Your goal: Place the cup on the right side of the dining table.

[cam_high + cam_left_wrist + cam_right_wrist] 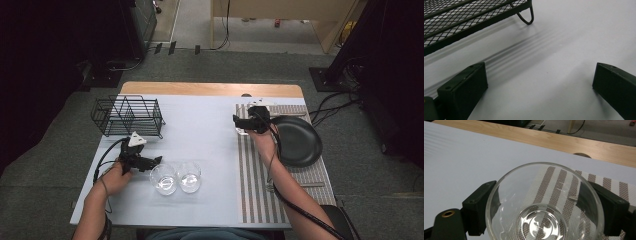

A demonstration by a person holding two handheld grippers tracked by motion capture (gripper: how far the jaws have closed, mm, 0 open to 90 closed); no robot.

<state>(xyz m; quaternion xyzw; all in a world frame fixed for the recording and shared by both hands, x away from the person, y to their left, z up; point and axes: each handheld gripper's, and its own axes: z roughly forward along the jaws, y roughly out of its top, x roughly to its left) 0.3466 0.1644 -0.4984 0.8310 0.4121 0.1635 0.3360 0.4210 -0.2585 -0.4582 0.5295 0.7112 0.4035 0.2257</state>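
At the far left of the surface [210, 125] stands a black wire rack [128, 116] with nothing in it, and near it the left gripper [156, 161] rests with its fingers [464, 87] spread apart over bare surface. Just right of it, two clear glasses [176, 177] stand side by side, touching, both holding nothing. Farther right, on the striped mat [260, 190], the right gripper [239, 121] has its fingers [477, 205] on either side of a third clear glass [544, 205], its mouth showing no contents, beside a bare black plate [299, 141]; no writing is readable.
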